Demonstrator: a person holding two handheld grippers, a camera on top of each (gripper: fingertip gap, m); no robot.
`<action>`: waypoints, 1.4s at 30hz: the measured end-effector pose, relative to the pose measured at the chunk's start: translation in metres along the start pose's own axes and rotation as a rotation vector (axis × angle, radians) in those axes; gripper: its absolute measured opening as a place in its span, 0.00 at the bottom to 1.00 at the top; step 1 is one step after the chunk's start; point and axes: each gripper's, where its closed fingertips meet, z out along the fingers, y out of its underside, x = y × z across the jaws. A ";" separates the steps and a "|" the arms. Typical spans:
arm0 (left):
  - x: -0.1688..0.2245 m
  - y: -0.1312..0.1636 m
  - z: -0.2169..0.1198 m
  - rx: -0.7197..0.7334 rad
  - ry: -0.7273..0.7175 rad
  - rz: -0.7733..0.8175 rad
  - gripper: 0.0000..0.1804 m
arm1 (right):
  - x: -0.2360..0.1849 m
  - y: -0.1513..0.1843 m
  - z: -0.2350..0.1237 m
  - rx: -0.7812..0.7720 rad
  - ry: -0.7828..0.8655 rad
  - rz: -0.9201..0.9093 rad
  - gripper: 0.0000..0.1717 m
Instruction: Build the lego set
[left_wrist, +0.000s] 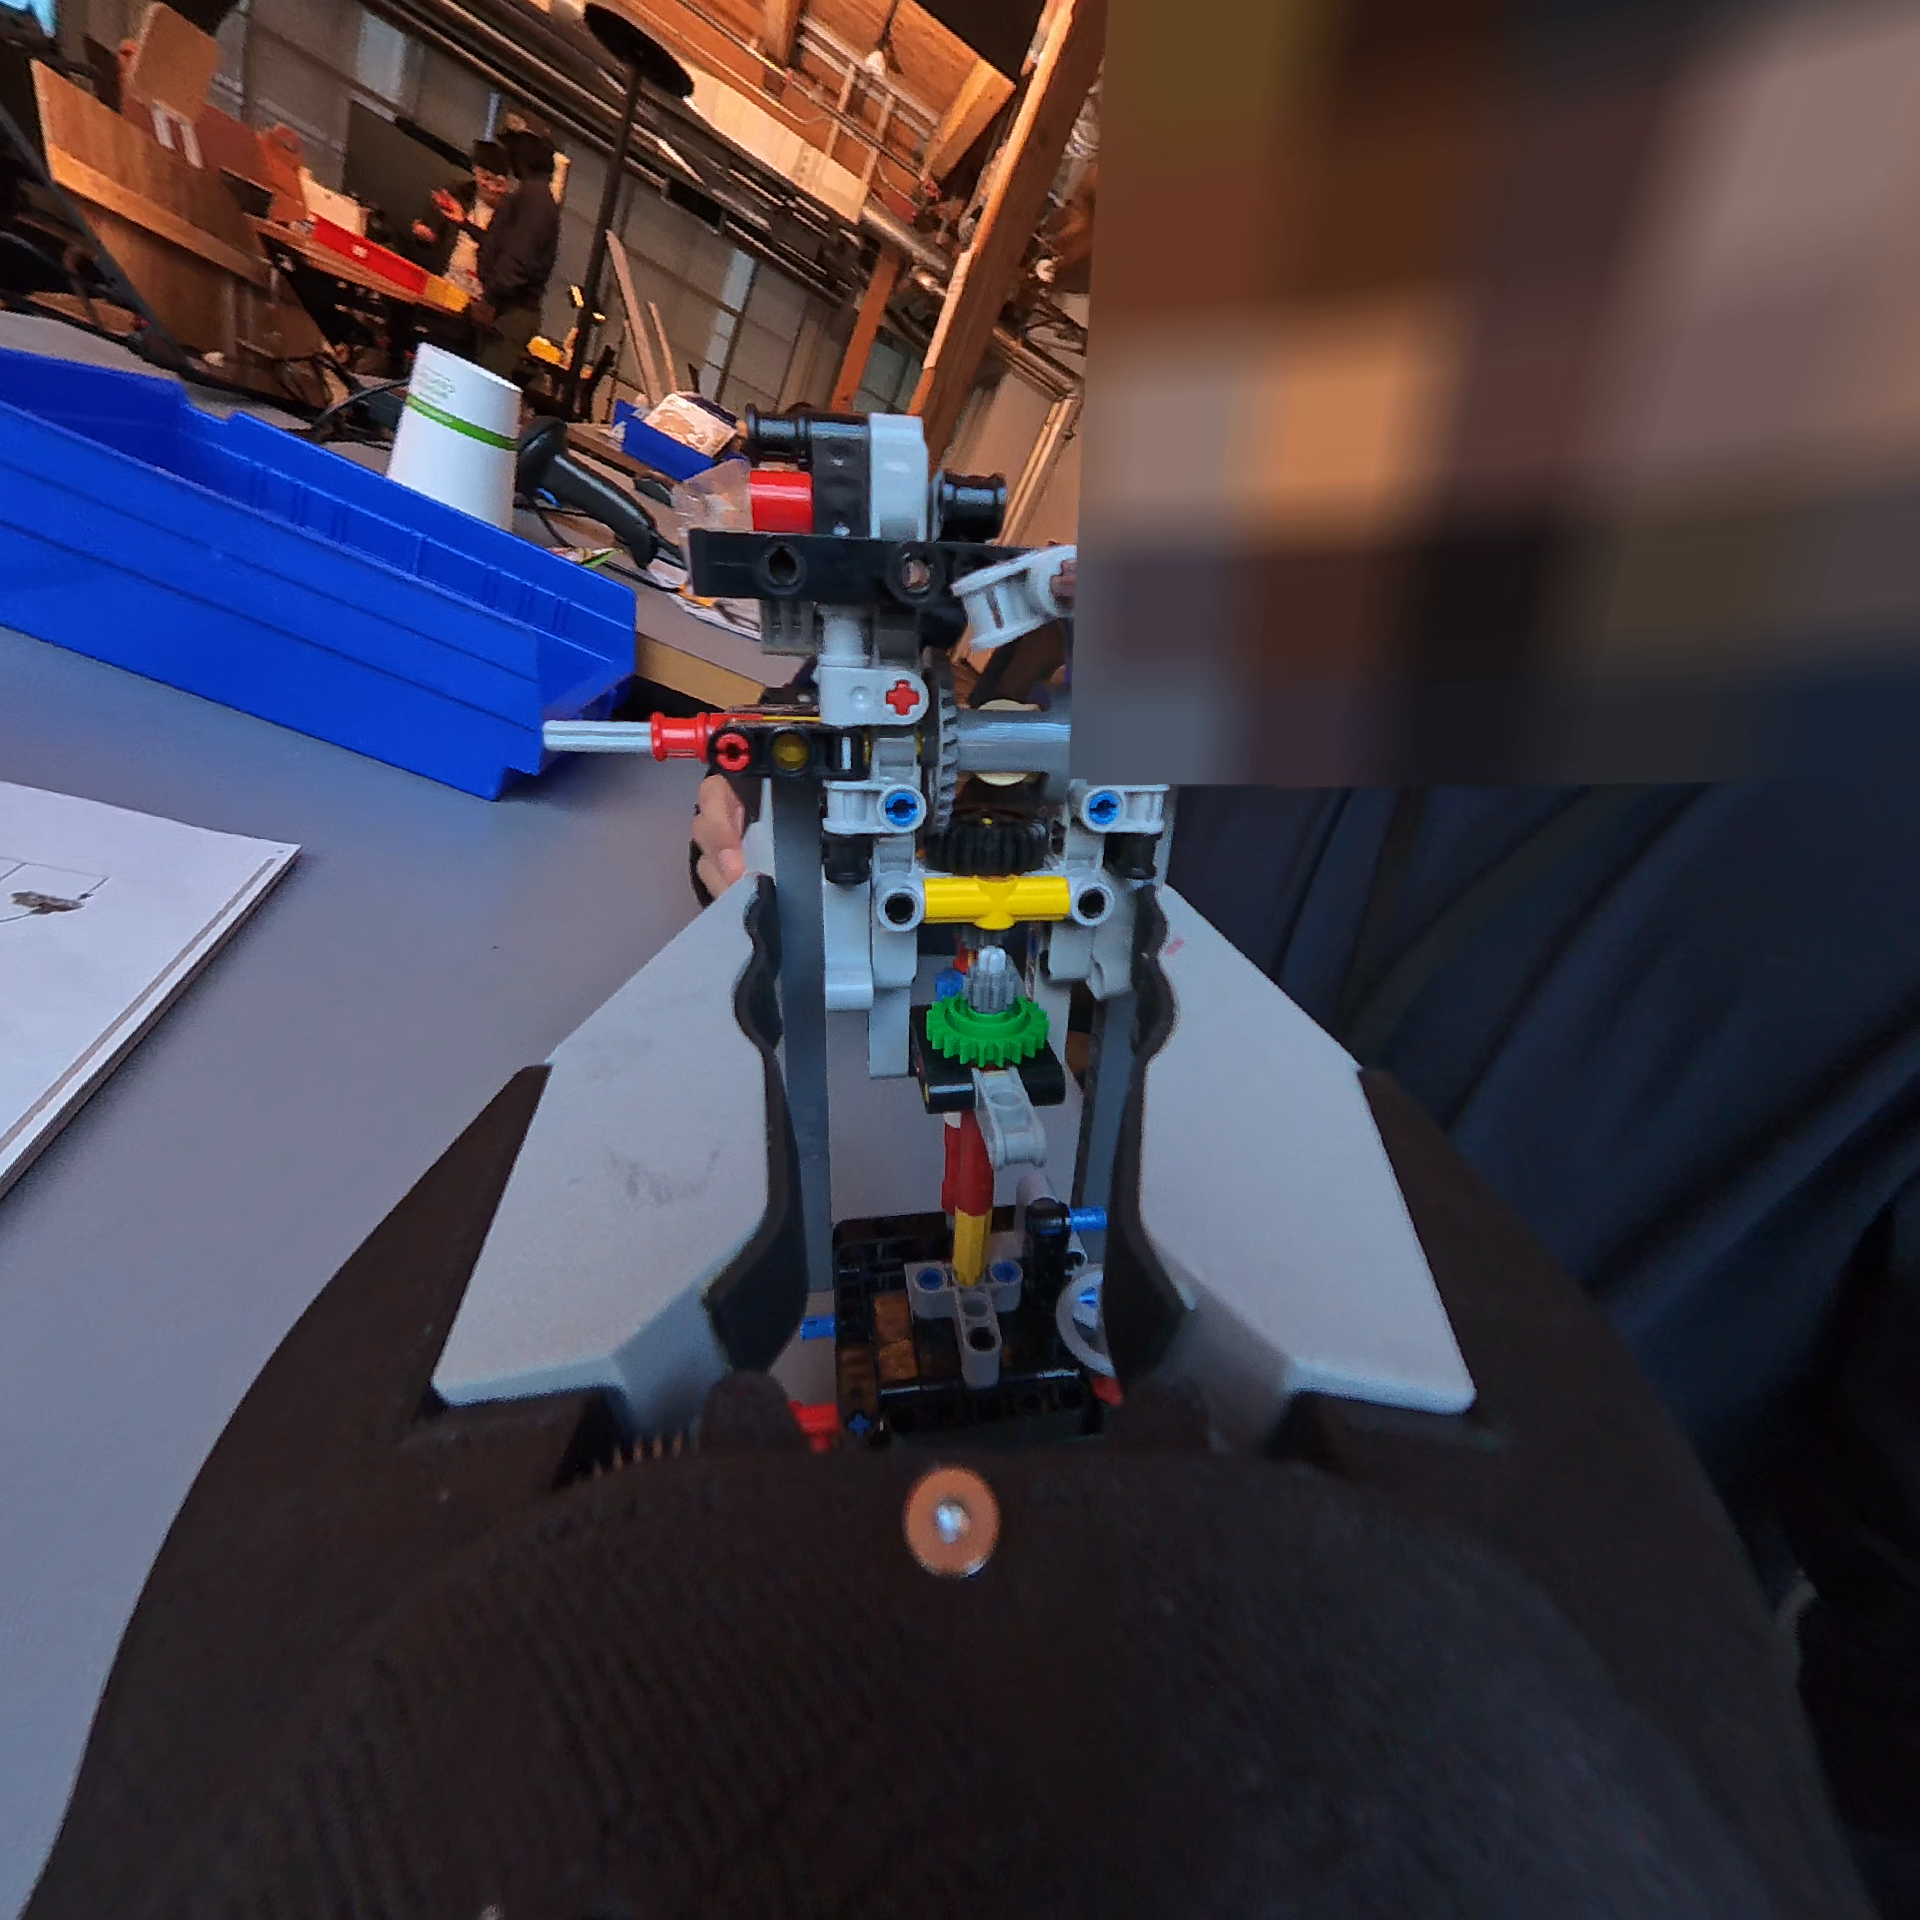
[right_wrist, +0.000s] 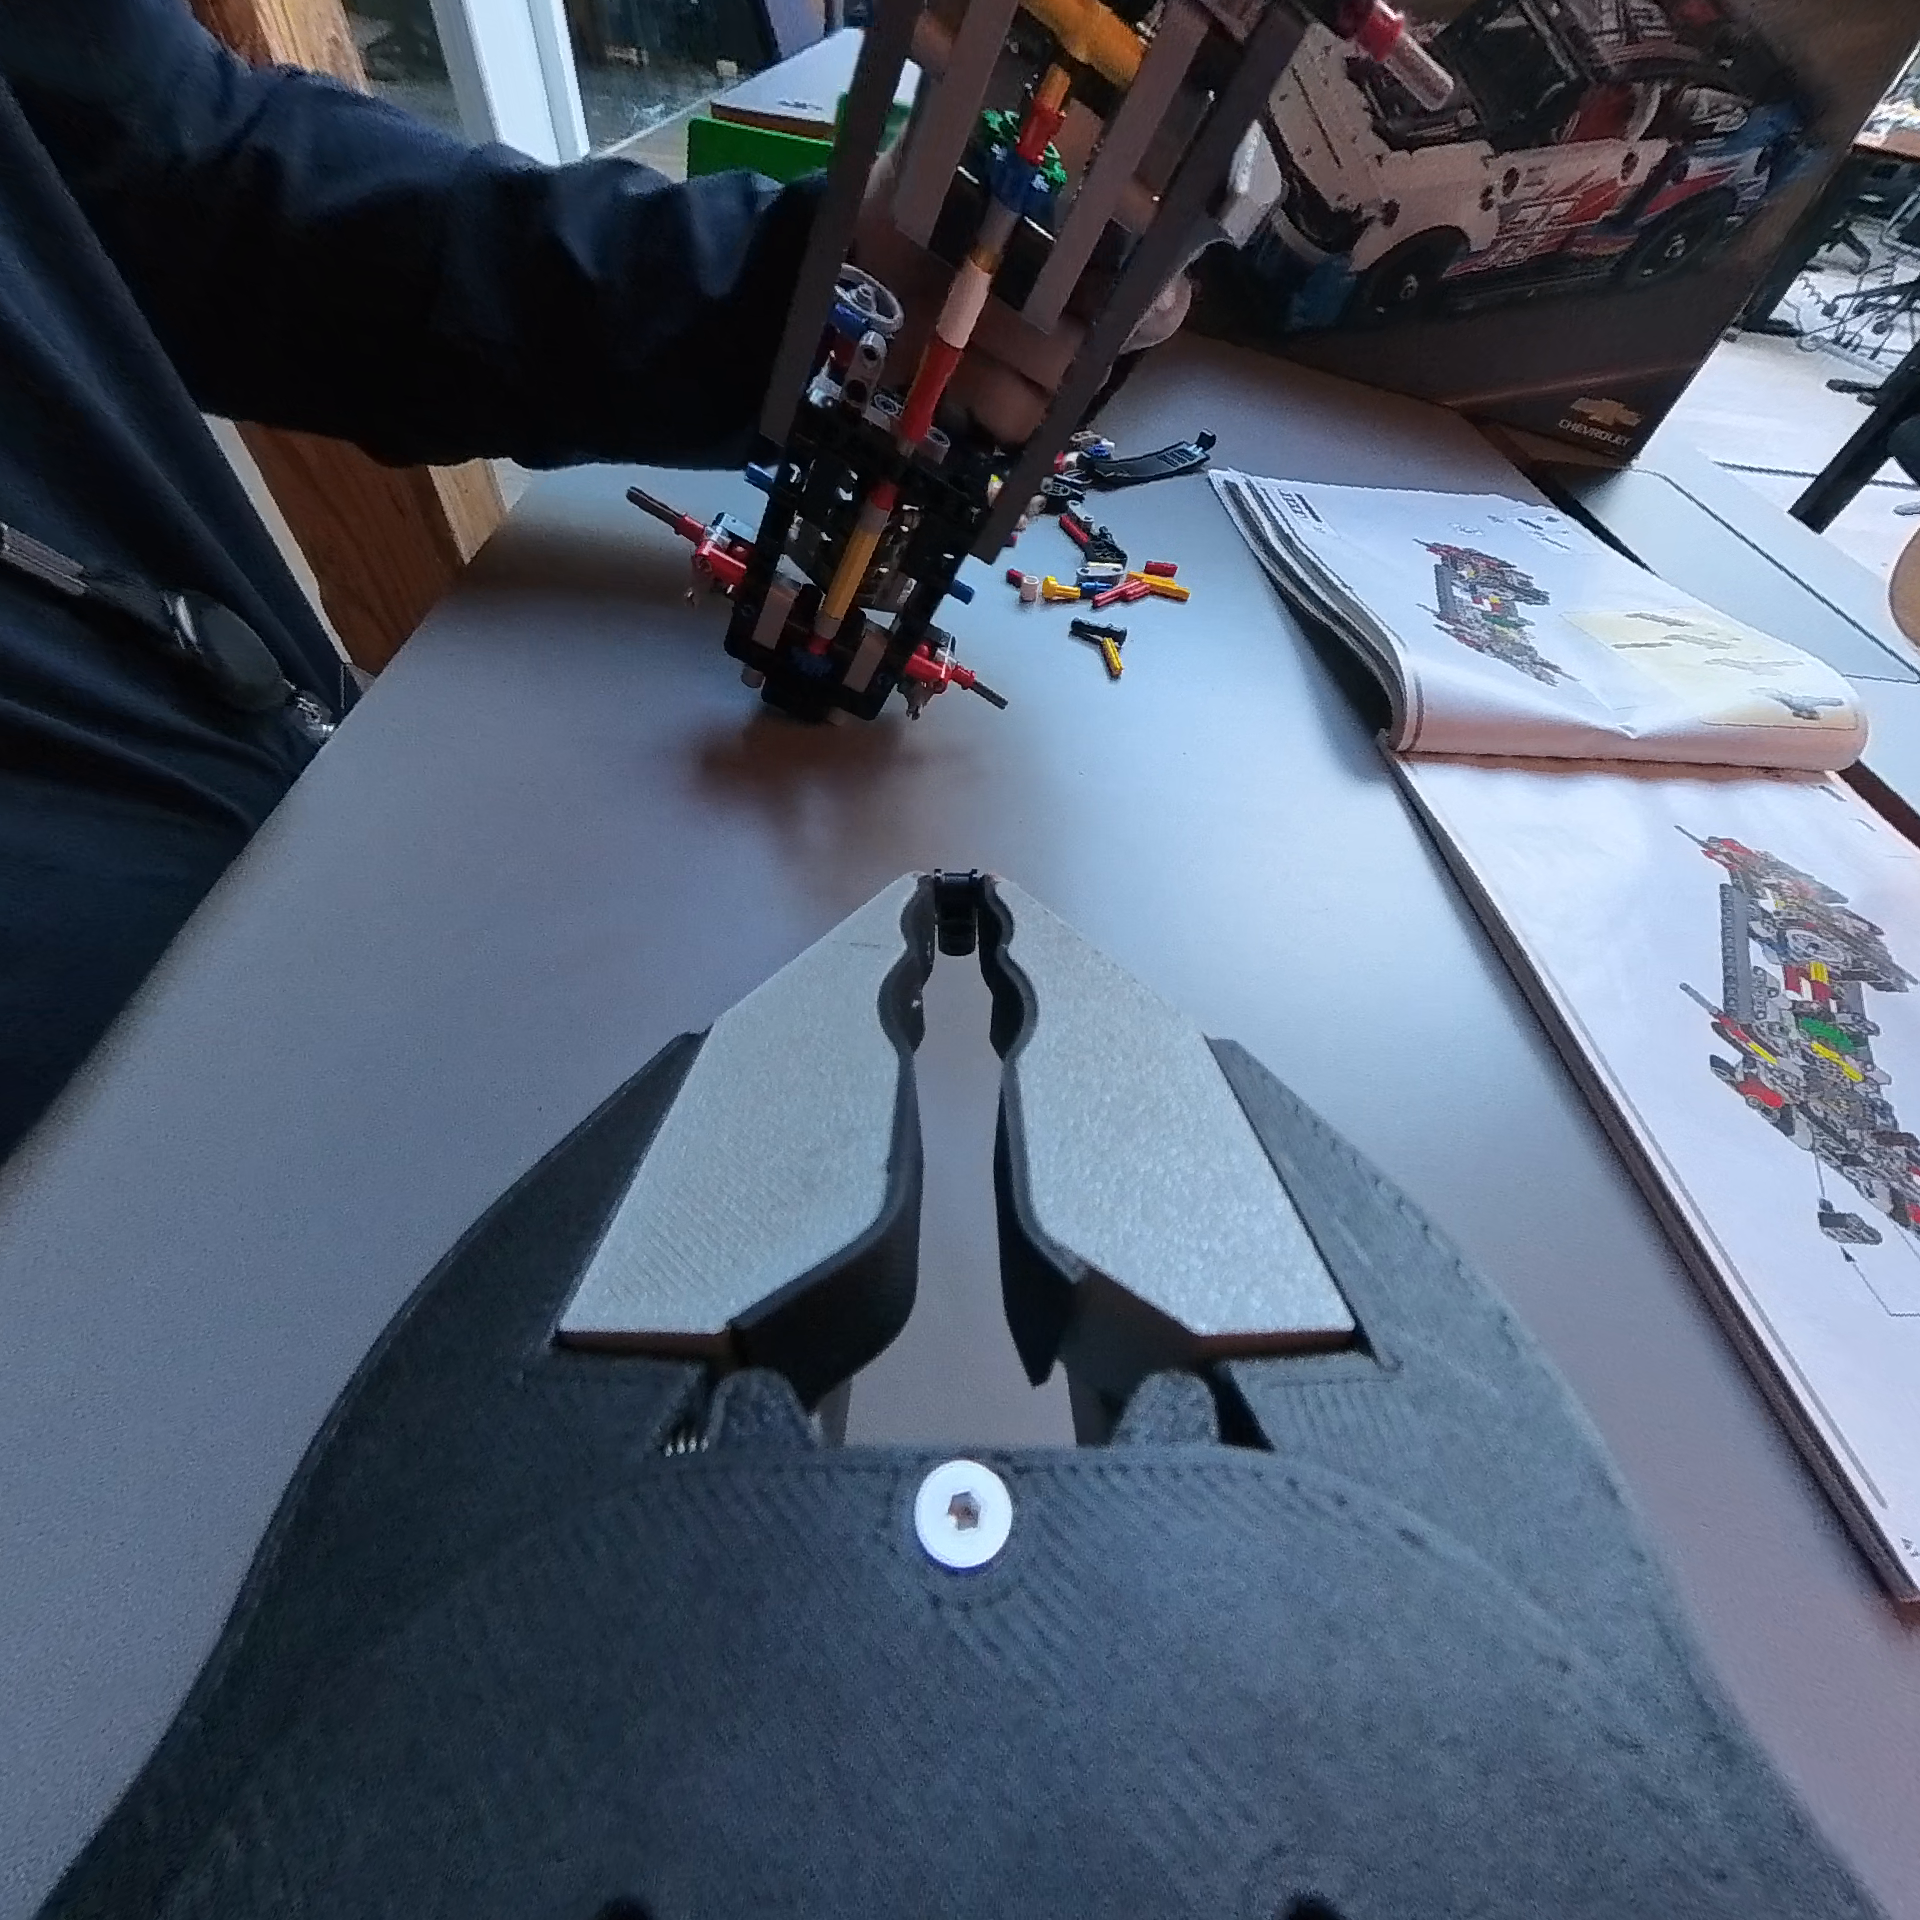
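Between the two grey fingers of the left gripper (left_wrist: 956, 914) a toy-brick chassis assembly (left_wrist: 935, 790) is clamped. Its two long dark-grey side beams are pressed by the black wavy pads (left_wrist: 764, 987), one pad on each beam, and the assembly extends forward beyond the fingertips. A green gear (left_wrist: 985, 1023), a yellow cross connector (left_wrist: 995, 899) and a black gear above that connector are seen on the assembly's centre line. A grey axle with a red bush (left_wrist: 634, 736) projects from the assembly's left side.

In the right wrist view the same assembly (right_wrist: 883, 468) is seen tilted, with its lower end at or very near the grey table (right_wrist: 520, 935); whether it touches cannot be told. A hand in a dark sleeve (right_wrist: 468, 301) is seen behind it.

The right gripper (right_wrist: 958, 914) is closed on a small black connector pin (right_wrist: 956, 914), which is pinched at the very fingertips above the table, well short of the assembly. Loose small parts (right_wrist: 1101, 587) lie on the table just right of the assembly; farther right, an open instruction booklet (right_wrist: 1558, 634) is placed. Behind the assembly, a printed box (right_wrist: 1507, 208) stands.

The state shown is judged to be a pin carried while the assembly is steadied. A matching open hole cannot be identified from these views.
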 end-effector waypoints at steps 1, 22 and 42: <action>0.001 0.000 0.000 0.000 0.010 0.004 0.37 | 0.000 0.000 0.000 0.000 -0.001 0.003 0.03; 0.009 -0.006 0.009 -0.015 0.150 0.040 0.37 | 0.009 0.000 -0.004 0.043 -0.022 0.096 0.03; -0.025 0.036 0.036 -0.387 -0.107 -0.290 0.37 | 0.006 0.000 -0.004 0.027 -0.004 0.061 0.03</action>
